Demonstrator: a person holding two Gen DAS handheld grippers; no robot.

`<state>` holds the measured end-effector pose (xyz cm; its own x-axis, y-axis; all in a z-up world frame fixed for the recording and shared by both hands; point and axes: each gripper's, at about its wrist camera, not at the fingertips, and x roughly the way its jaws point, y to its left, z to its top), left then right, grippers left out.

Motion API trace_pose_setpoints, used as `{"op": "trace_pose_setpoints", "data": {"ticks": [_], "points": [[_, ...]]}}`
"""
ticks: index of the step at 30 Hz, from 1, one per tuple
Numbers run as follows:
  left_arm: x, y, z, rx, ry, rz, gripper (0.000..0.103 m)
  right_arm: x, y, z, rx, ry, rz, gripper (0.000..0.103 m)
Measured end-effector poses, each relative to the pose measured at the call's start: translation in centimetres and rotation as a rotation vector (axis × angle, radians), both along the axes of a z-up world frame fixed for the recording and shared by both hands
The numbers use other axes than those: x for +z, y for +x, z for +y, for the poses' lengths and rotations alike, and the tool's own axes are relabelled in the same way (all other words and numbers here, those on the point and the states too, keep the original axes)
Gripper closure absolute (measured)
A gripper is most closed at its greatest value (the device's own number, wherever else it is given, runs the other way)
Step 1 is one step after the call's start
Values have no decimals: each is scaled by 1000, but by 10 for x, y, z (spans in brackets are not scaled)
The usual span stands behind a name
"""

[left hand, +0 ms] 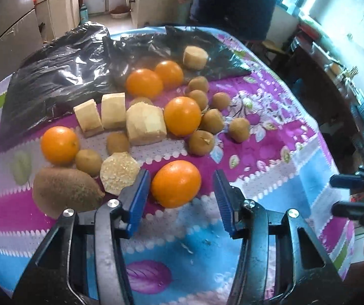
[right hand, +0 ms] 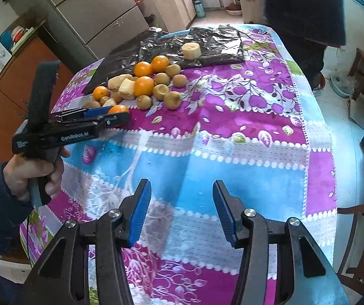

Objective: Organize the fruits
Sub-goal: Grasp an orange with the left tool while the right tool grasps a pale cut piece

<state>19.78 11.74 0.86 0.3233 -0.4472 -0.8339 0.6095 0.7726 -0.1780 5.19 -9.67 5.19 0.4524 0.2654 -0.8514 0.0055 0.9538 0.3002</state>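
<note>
Left claw (left hand: 180, 194) agape around orange (left hand: 175, 183), apparently untouched

Left tongs (left hand: 180, 190) spread wide, held level by a hand (right hand: 33, 175) in a dark sleeve, right tongs (right hand: 182, 209) likewise parted, empty

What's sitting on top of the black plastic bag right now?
On the black plastic bag sits one pale peeled chunk, with two oranges on its near edge. Whatever lies under the bag is hidden.
</note>
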Motion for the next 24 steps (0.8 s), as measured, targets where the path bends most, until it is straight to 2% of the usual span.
{"op": "trace_pose_setpoints", "data": {"ticks": [5,7,11,15,18,24], "points": [[-7,-3,-14,-22,47,-33,53,2,10,-9,13,0,-23,48],[-9,-5,-16,-6,58,-47,62,6,17,-14,20,-6,-42,48],[-6,-9,-12,33,39,-53,63,13,37,-23,40,-25,-75,49],[12,-22,-6,70,-1,-53,63,16,85,-27,93,-53,-126,49],[30,-36,3,107,-28,-51,63,4,132,-24,138,-61,-121,49],[57,-48,32,194,-59,-44,63,-18,219,-6,187,-141,-135,49]]}}
